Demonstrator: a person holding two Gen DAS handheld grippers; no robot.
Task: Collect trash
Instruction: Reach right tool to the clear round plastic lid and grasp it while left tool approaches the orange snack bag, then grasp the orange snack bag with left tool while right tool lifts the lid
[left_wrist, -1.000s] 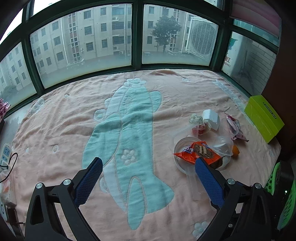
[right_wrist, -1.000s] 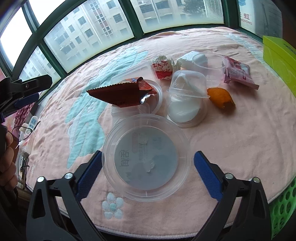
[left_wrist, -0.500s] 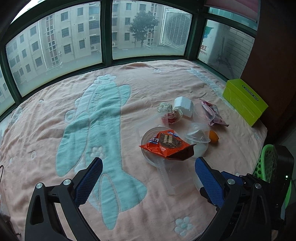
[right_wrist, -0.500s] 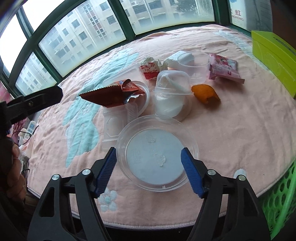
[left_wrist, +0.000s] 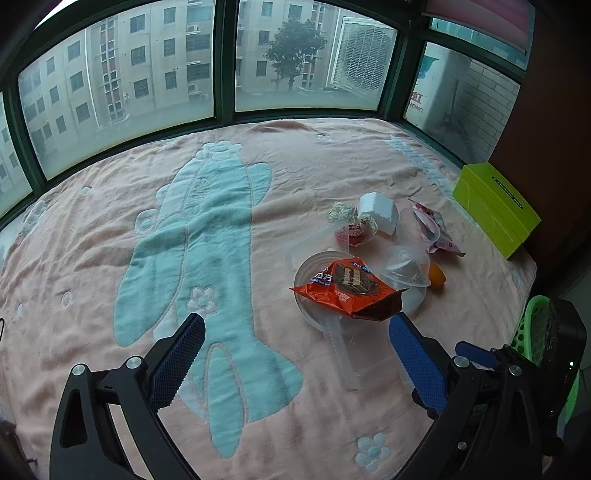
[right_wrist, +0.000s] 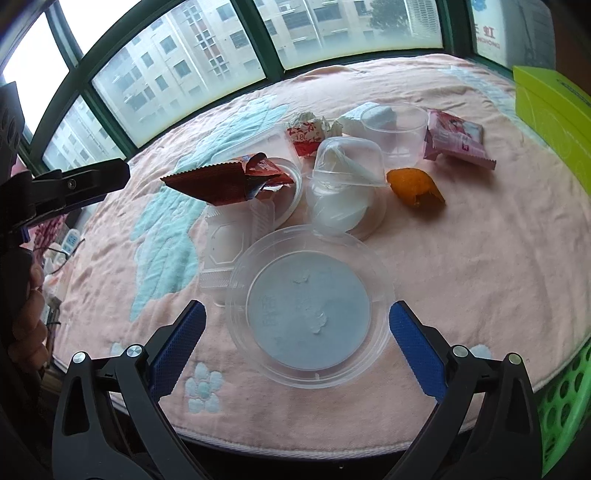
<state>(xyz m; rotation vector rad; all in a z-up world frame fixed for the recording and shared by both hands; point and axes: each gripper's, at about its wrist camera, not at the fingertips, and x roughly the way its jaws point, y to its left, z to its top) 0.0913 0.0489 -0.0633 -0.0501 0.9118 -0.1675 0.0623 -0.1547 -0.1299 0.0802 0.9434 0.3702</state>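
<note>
Right wrist: right tongs (right_wrist: 297, 328) opening wide — clear lid (right_wrist: 308, 306) between, ungripped.

Left wrist view: looked down and forward over the pink blanket (left_wrist: 92, 258) toward windows, trash right of centre, fairly far | Right wrist view: nearer, clear round lid (right_wrist: 308, 310) lower centre | Shared: orange wrapper (left_wrist: 349, 290), probably the same litter pile.
</note>
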